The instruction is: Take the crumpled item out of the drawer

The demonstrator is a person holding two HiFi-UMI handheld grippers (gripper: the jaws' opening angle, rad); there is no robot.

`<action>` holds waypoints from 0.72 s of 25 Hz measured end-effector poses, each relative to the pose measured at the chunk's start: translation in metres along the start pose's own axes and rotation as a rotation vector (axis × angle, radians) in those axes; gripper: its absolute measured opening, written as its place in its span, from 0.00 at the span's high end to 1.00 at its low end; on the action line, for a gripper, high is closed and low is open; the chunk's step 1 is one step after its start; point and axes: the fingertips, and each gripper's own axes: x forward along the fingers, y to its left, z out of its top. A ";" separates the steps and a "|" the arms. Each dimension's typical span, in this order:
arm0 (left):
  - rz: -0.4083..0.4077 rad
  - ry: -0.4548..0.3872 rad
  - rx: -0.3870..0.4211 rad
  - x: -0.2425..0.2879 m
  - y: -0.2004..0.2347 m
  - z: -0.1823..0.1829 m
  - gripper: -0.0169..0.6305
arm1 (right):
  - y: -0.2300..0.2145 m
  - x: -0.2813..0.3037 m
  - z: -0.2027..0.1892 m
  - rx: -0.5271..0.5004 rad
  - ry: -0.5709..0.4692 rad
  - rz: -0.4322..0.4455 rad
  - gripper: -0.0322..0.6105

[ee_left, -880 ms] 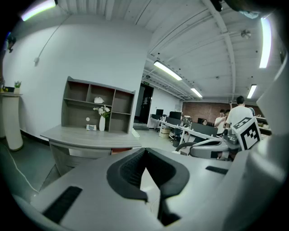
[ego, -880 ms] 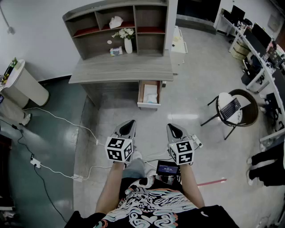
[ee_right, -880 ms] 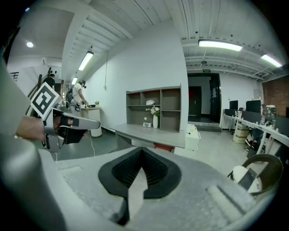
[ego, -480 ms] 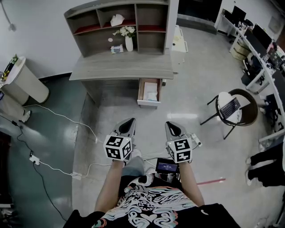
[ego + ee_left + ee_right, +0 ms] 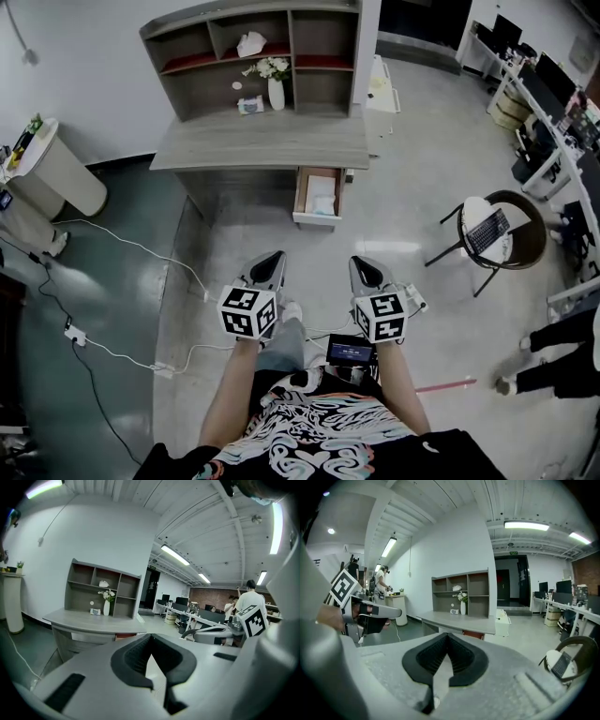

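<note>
- Grey plastic jaws of the left gripper (image 5: 272,259) lie together: in the left gripper view (image 5: 150,638) the ribbed dark pads meet at their tips, with nothing between them.
- The right gripper (image 5: 365,265) is the same. In its own view (image 5: 447,637) the pads close to a point and grip nothing.
- Both grippers are held side by side at about the same height, near each other but apart, and both point forward over the pale floor (image 5: 394,234).
- Each gripper appears in the other's view: the right one with its marker cube (image 5: 253,619) sits to the right of the left jaws, and the left one's marker cube (image 5: 344,586) sits to the left of the right jaws.
- The drawer (image 5: 300,194) stands pulled open well ahead of both grippers, roughly between their two lines and a little nearer the right one's.
- The crumpled item (image 5: 321,200), whitish, lies inside that drawer, far from either pair of jaws.
- A grey desk (image 5: 262,142) sits above the drawer, straight ahead of the left gripper, and carries a shelf unit (image 5: 323,89).
- A white vase (image 5: 276,94) of pale flowers stands in a lower shelf compartment.
- Off to the right of the right gripper, well apart, a chair (image 5: 469,214) holds an open laptop (image 5: 488,231).
- White cables (image 5: 141,248) trail over the floor to the left of the left gripper.
</note>
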 end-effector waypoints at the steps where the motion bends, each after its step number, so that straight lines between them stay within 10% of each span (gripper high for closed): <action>1: 0.001 0.004 0.002 0.002 0.002 -0.001 0.97 | -0.001 0.004 -0.001 0.002 0.003 0.001 0.94; 18: -0.044 0.093 -0.066 0.176 0.135 0.031 0.97 | -0.081 0.180 0.026 0.047 0.096 -0.070 0.94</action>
